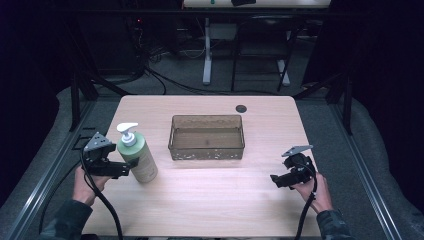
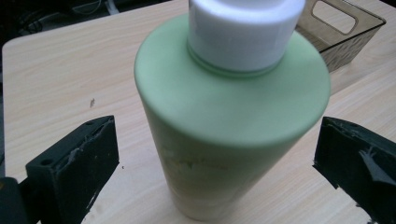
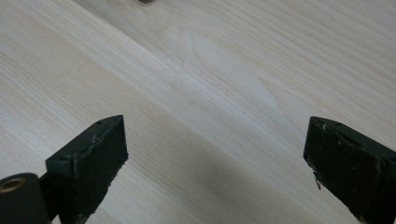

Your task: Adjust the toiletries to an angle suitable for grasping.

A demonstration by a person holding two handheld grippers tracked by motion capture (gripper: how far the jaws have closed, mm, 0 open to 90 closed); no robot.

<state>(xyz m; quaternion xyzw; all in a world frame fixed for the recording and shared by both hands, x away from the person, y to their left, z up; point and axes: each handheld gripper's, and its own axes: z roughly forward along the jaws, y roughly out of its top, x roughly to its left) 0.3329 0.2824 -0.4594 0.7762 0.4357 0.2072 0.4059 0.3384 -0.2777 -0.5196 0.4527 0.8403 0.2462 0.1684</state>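
Observation:
A green pump bottle with a white pump head stands upright on the wooden table, left of centre. My left gripper is open around its lower body. In the left gripper view the green pump bottle sits between the two black jaws, with a gap on each side. A clear brown plastic bin rests in the middle of the table with nothing visible inside; a corner of the bin appears at the upper right of that view. My right gripper hovers open at the table's right, over bare wood.
A small dark round cap lies near the table's far edge. Black frame legs and cables stand on the floor beyond the table. A second desk's white leg rises at the back.

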